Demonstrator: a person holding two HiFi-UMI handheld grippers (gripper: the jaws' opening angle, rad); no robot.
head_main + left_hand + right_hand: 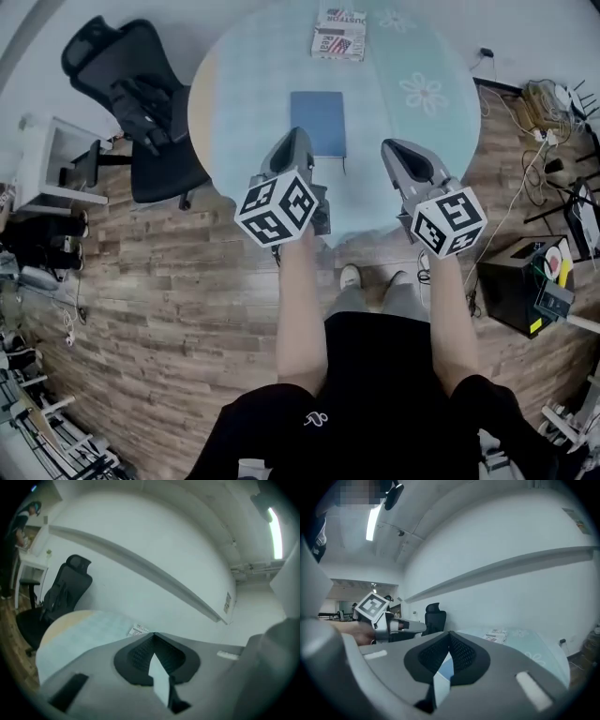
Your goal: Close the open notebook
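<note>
The blue notebook (318, 123) lies closed and flat on the round pale blue table (412, 141), towards its middle. My left gripper (297, 137) hovers over the notebook's near edge, jaws together and holding nothing. My right gripper (388, 147) hangs to the right of the notebook, apart from it, also shut and empty. In the left gripper view the shut tips (154, 633) point level over the table (84, 630) at a white wall. In the right gripper view the tips (450, 632) meet, and a strip of the blue notebook (446, 667) shows below them.
A stack of printed booklets (339, 31) sits at the table's far edge. A black office chair (141, 103) stands left of the table. Cables and a black box (525, 281) lie on the wooden floor to the right. The person's legs are at the table's near edge.
</note>
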